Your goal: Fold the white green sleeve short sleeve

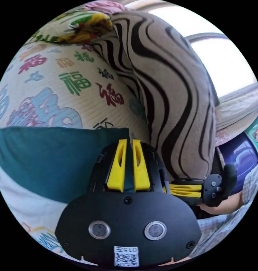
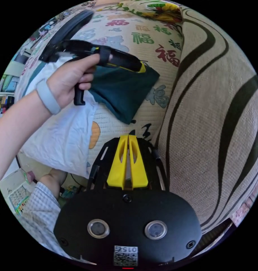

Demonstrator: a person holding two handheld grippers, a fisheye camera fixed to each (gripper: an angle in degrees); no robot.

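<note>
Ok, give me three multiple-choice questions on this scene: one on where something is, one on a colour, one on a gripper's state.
1. The green sleeve lies on:
A. the printed mat
B. a wooden floor
C. a chair

2. The shirt body is:
A. black
B. white
C. red

3. The left gripper is:
A. wide open, away from the cloth
B. closed on the green sleeve
C. holding a bottle

Answers:
1 A, the sleeve rests flat on the printed mat.
2 B, white cloth spreads below the hand.
3 B, green cloth runs between its nearly closed yellow jaws.
</note>
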